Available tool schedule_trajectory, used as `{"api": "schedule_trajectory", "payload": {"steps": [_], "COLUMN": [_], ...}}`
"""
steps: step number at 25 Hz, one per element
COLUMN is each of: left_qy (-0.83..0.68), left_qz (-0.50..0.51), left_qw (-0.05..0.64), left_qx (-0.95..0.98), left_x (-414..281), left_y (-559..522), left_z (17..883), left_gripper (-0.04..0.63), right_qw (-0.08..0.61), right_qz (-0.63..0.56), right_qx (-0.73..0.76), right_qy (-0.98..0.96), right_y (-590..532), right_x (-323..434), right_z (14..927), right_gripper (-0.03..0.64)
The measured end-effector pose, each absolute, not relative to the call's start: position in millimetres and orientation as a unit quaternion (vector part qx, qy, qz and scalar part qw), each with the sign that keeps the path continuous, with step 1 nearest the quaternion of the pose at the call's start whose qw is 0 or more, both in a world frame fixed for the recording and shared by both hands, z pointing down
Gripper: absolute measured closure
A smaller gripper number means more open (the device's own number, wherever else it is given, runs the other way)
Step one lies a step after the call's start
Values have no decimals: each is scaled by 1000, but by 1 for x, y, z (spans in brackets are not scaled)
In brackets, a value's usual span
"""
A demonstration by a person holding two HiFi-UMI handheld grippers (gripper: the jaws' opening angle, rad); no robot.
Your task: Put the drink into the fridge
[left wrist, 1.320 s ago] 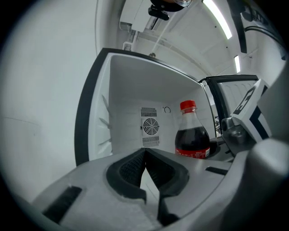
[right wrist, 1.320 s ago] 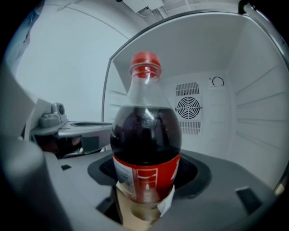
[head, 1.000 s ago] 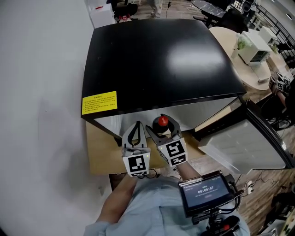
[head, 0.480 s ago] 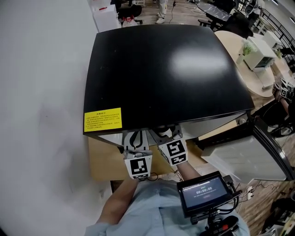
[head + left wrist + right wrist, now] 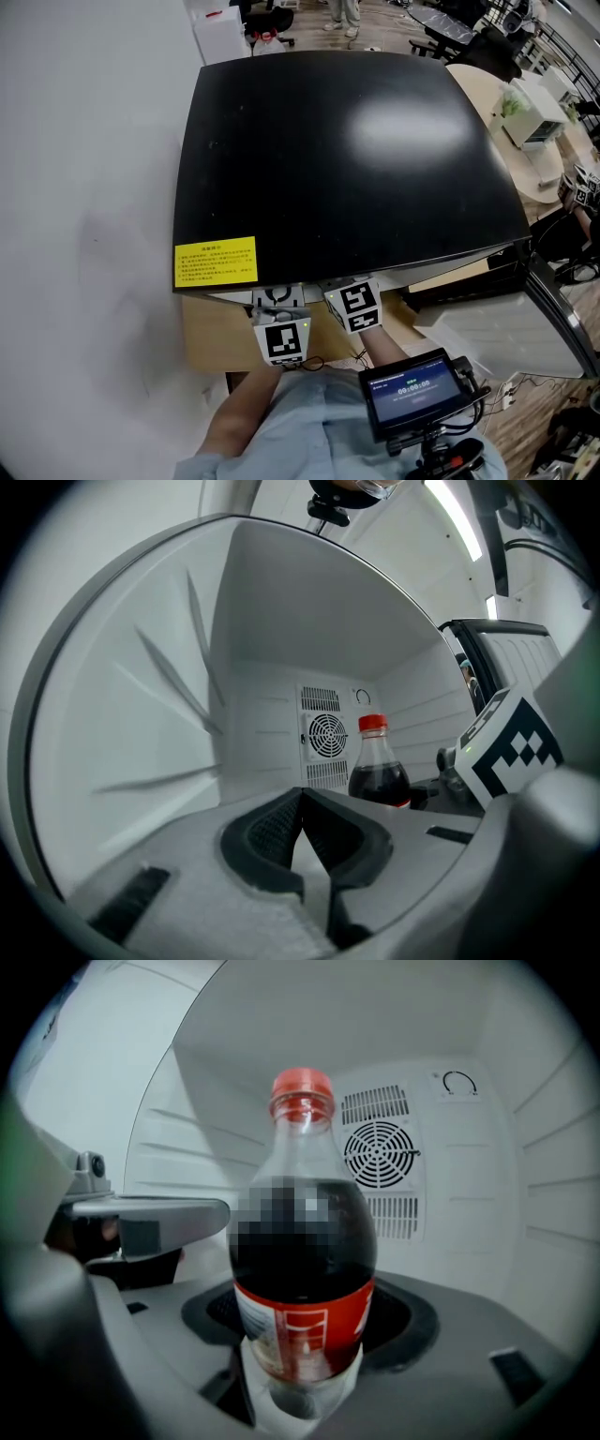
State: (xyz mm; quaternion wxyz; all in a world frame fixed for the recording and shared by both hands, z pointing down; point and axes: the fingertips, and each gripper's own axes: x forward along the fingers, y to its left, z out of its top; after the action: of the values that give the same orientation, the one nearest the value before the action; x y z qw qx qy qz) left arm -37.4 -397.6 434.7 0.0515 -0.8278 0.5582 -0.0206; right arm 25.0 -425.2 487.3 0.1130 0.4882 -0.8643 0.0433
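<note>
You had the black-topped compact fridge [image 5: 347, 159] with its white plastic lining all around both tools, and that was where trouble could have started. In the head view its top hid your jaws, so you were steering blind from above. A lift too high could have knocked the bottle's top on the ceiling. A push too deep could have driven its body into the round fan grille [image 5: 380, 1155] on the back wall.

Your left gripper [image 5: 302, 810] was clenched on nothing, jaws pressed together, just beside the right one inside the cavity. Crowding the two tools together could have bumped the bottle sideways.

Your right gripper [image 5: 309, 1335] was grasping the clear plastic cola bottle [image 5: 281, 1279] low on its body, jaws spread wide round it. No view showed whether its base rested on the fridge floor. Letting go too soon could have dropped or toppled it, tall and narrow as it was.

The bottle stood upright inside the fridge, in front of the back wall. It was filled with dark cola almost to the shoulder. It wore a red wrap label [image 5: 305, 1321] where the jaws held it, and a red screw cap [image 5: 302, 1087] closed it.
</note>
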Motion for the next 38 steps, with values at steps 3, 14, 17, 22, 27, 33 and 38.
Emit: {"api": "schedule_trajectory", "payload": {"steps": [3,14,17,22,27,33,38], "left_qy": [558,558,557,558,559,567,581], "left_qz": [-19,-13,-12,-16,-15,-18,-15], "left_qw": [47,29,30,31,34,49,52], "left_qx": [-829,-829,-830,-829,-829,-822,-812], "left_x": [-38,-37,-37,-36,-30,-32,-37], "left_y": [-399,-397,-395,-389,-373,-341,-309], "left_z": [435,431,429,426,420,414,408], "left_gripper": [588,588,588,588,588,588,588], "right_qw": [116,103,102,94,92,85,83], "right_qz": [49,55,55,53,49,45,42], "right_qx": [491,491,494,498,501,498,486], "right_qy": [-862,-863,-862,-860,-859,-862,-869], "right_y": [-427,-430,-429,-422,-399,-351,-300], "right_x": [26,26,27,34,44,49,50], "right_z": [496,500,500,493,485,477,468], "right_gripper": [307,274,242,218,221,278,453]}}
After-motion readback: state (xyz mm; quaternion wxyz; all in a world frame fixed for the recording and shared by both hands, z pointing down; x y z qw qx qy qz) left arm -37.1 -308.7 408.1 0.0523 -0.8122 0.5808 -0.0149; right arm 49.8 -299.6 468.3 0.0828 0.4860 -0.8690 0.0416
